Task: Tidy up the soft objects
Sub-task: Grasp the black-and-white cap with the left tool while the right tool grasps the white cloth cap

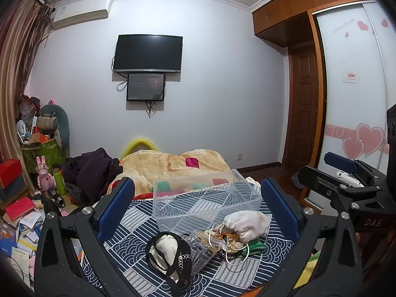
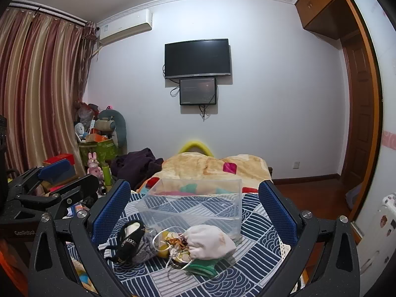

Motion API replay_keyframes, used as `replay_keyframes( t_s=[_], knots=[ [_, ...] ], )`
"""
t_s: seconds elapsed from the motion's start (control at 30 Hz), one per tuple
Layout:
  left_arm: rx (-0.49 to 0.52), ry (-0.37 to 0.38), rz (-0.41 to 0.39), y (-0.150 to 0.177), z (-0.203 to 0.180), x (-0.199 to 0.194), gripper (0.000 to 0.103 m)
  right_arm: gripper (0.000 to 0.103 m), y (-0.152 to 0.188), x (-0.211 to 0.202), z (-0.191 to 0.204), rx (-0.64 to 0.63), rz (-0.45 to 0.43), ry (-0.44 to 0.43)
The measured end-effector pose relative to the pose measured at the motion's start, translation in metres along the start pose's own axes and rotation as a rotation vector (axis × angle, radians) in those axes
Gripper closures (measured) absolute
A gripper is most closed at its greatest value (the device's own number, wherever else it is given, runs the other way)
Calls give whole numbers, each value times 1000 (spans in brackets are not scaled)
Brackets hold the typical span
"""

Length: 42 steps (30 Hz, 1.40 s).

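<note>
Left wrist view shows your left gripper [image 1: 198, 210] spread wide with nothing between its blue pads, and at 3 o'clock your right gripper [image 1: 346, 173] reaches in, its body marked "DAS"; its own camera shows it equally wide and holding nothing [image 2: 194, 210]. Between your left fingers, at 12 o'clock from the pile, the clear plastic box [image 1: 205, 200] sits open on the blue patterned bedspread [image 1: 138, 225]; you can see nothing in it but the pattern showing through. Just in front of it, at 6 o'clock, the soft things lie heaped together outside the box: a white drawstring pouch [image 1: 245, 224], a green cloth piece [image 1: 257, 246] touching under it, a black-trimmed cream item [image 1: 168, 250], and a grey mesh bag [image 1: 200, 246] between them. In the right wrist view your left gripper [image 2: 49, 185] sits at 9 o'clock, lettered "GenRobot".
</note>
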<state>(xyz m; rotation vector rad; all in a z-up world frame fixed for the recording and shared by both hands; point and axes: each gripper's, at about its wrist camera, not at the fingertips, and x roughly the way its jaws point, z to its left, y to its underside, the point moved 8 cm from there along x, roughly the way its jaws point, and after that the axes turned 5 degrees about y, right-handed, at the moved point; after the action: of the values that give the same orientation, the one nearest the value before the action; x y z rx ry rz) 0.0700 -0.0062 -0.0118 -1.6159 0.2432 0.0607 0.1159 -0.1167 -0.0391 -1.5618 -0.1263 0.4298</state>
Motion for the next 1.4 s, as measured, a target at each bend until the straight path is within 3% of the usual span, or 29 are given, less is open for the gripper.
replay_keyframes(
  t_s=[0.27,0.57,0.73,1.0,1.23,1.33,1.4],
  knots=[
    [-11,-9,27,8,7,7,0,0,7,6,-2,2,12,0],
    [-96,-28,188,49,38,45,0,0,37,35,-20,34,114,10],
    [-122,-53,294,82,53,68,20,3,61,54,-30,53,197,14],
    [-187,-12,438,135,65,94,46,25,100,80,-41,86,347,3],
    [-195,32,525,165,55,109,55,40,122,94,-44,104,425,-23],
    [-235,52,530,167,57,110,66,51,128,98,-43,99,446,-34],
    [-244,57,521,164,58,108,76,68,129,100,-41,96,453,-45]
  ],
)
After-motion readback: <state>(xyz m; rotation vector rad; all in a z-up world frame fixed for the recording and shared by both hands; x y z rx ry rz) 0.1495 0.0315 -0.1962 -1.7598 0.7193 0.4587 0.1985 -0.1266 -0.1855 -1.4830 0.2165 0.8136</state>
